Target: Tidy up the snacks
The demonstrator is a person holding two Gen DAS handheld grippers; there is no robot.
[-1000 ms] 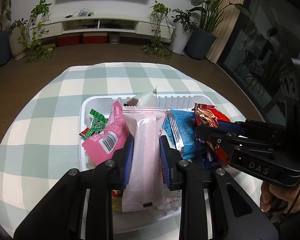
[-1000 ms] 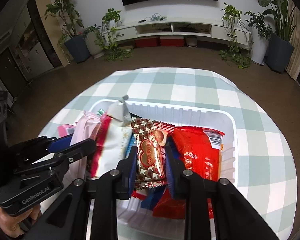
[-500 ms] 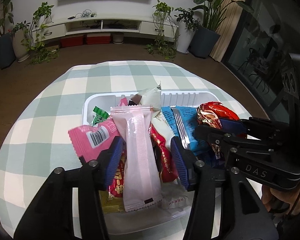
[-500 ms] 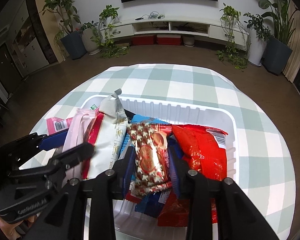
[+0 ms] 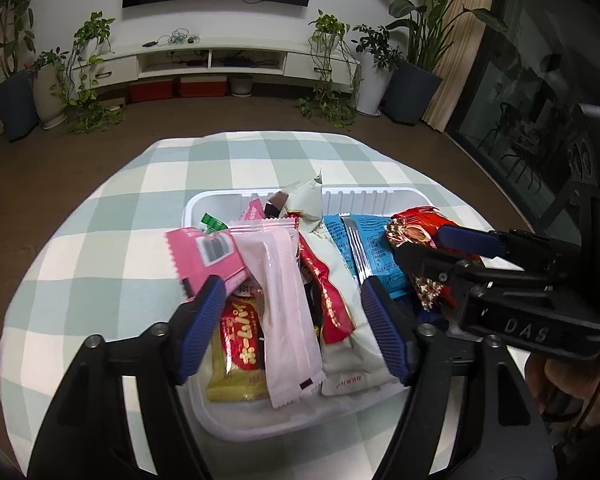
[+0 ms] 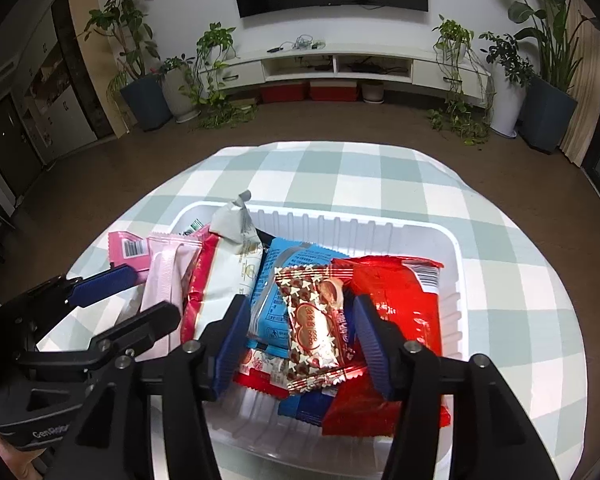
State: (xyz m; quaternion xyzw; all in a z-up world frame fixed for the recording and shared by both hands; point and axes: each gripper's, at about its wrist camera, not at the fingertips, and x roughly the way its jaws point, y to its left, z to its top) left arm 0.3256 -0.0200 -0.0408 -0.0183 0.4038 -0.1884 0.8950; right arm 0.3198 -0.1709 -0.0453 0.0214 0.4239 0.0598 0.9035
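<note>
White snack tray [image 5: 380, 196] on checked tablecloth [image 5: 100, 240], left gripper [image 5: 292, 320] marked "GenRobot" fingers spread over pale pink packet [image 5: 280, 300], right gripper [image 6: 300, 340] marked "DAS" fingers spread around star-printed chocolate packet [image 6: 312, 320], red-gold packet [image 5: 240, 344] with Japanese lettering.

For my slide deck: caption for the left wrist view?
Open left gripper over pale pink packet in the white snack tray.

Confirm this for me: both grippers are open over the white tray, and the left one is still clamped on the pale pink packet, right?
Not quite. The left gripper is open too: the left wrist view shows its jaws spread clear of the pale pink packet, which lies loose in the white tray. The right gripper is open as stated.
</note>
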